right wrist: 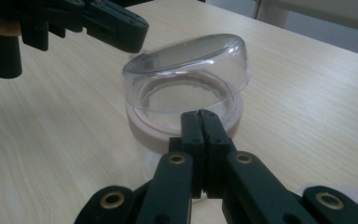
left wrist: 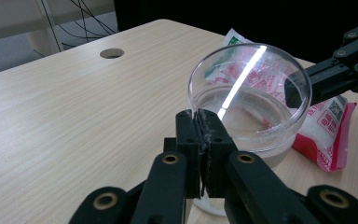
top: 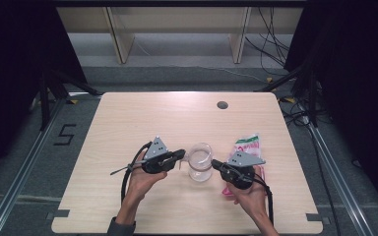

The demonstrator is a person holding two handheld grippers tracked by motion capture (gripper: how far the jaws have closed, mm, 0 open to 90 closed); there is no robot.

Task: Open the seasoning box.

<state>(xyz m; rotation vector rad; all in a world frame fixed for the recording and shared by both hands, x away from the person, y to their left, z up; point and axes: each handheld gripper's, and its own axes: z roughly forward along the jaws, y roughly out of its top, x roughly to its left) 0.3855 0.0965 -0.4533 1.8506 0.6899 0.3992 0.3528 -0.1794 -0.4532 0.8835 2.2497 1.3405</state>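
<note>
Both grippers pinch the clear cup's (top: 200, 161) rim near the desk's near edge — left gripper (top: 181, 154) on 1 side, right gripper (top: 214, 163) opposite. Next likely: lift together, keeping it level.

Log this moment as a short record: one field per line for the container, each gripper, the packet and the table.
container: clear round plastic tub, upright near the table's middle, between the two grippers
left gripper: jaws closed, tips at the tub's rim; whether they pinch the wall cannot be told
right gripper: jaws closed, tips at the tub's opposite side
packet: pink and white sachet, flat on the table, partly under the right gripper
table: light wood, with a round hole near the far edge
</note>
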